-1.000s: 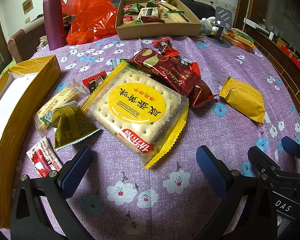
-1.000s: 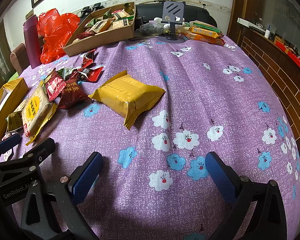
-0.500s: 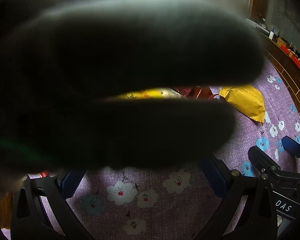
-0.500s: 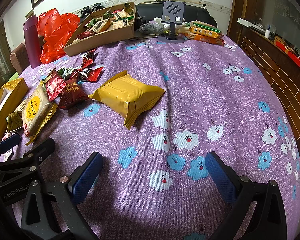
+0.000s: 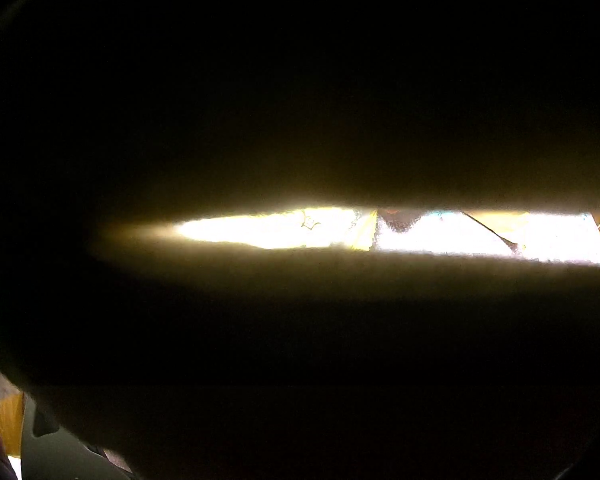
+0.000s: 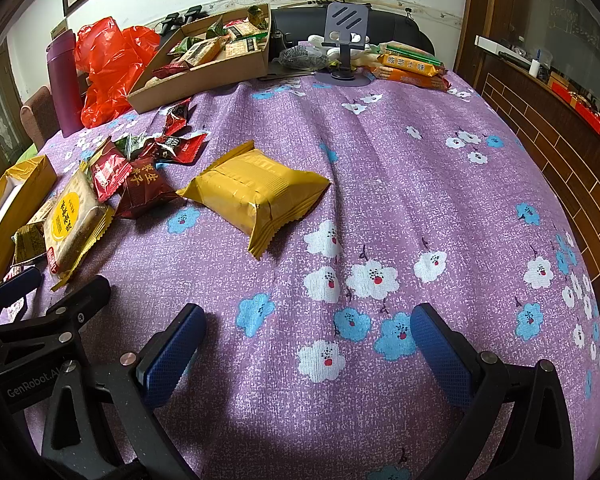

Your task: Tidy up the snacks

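Observation:
The left wrist view is almost wholly blocked by something dark close to the lens; only a bright slit shows. In the right wrist view, my right gripper (image 6: 306, 344) is open and empty, low over the purple flowered cloth (image 6: 440, 184). A yellow snack bag (image 6: 256, 192) lies ahead of it. To the left lie a cracker pack with a yellow round label (image 6: 70, 224), dark red packets (image 6: 144, 188) and small red wrappers (image 6: 180, 146). Part of my left gripper (image 6: 20, 280) shows at the left edge; its far finger is hidden. A cardboard tray (image 6: 204, 76) with sorted snacks stands at the back.
A yellow box (image 6: 8, 192) stands at the left edge. A purple flask (image 6: 62, 84) and red plastic bag (image 6: 112, 64) stand back left. A phone stand (image 6: 344, 40) and orange biscuit packs (image 6: 410, 70) are at the back.
The left wrist view has gone from a clear sight of the snacks to nearly fully covered by a dark object. The right gripper and the snacks have not moved.

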Motion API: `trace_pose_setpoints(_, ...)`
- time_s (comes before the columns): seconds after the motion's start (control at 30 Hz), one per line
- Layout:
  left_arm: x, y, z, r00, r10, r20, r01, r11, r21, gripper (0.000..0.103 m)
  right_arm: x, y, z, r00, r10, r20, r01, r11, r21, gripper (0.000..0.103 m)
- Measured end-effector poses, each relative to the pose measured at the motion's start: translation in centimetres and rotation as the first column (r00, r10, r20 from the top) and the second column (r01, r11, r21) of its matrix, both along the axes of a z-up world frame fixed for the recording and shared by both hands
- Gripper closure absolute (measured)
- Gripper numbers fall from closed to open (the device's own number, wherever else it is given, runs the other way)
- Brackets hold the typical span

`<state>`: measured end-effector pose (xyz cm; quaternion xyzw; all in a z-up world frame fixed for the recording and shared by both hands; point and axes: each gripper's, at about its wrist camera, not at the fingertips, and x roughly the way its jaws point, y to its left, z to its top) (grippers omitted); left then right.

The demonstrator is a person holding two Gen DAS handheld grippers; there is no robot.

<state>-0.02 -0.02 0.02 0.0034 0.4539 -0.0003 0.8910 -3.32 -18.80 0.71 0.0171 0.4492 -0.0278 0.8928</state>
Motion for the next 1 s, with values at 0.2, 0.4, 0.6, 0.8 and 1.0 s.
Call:
trace_pose_setpoints(0.2,0.0,0.0,0.0,1.0,0.0,0.0,0.0,1.0,0.0,0.0,0.0,0.0,0.0,1.0,0.0,0.0,0.0,1.0,0.0,0.0)
trace_pose_setpoints(0.4,0.03,0.11,0.13,1.0,0.0,0.0,0.0,1.0,-0.003,0.0,0.0,0.0,-0.02,1.0,0.0,0.0,0.0,1.0,0.0,0.0)
trace_pose_setpoints(0.6,-0.07,0.12,0.21,1.0,0.0,-0.001,0.0,1.0,-0.003,0.0,0.01,0.01,-0.04,1.0,0.0,0.001,0.0,1.0,0.0,0.0)
trace_pose_setpoints(0.8,-0.1,0.13,0.23,1.0,0.0,-0.002,0.0,1.0,-0.004,0.0,0.03,0.01,-0.06,1.0,0.0,0.001,0.0,1.0,0.0,0.0)
trace_pose_setpoints(1.0,-0.04,0.17,0.22,1.0,0.0,-0.002,0.0,1.0,-0.004,0.0,0.03,0.02,-0.06,1.0,0.0,0.001,0.0,1.0,0.0,0.0)
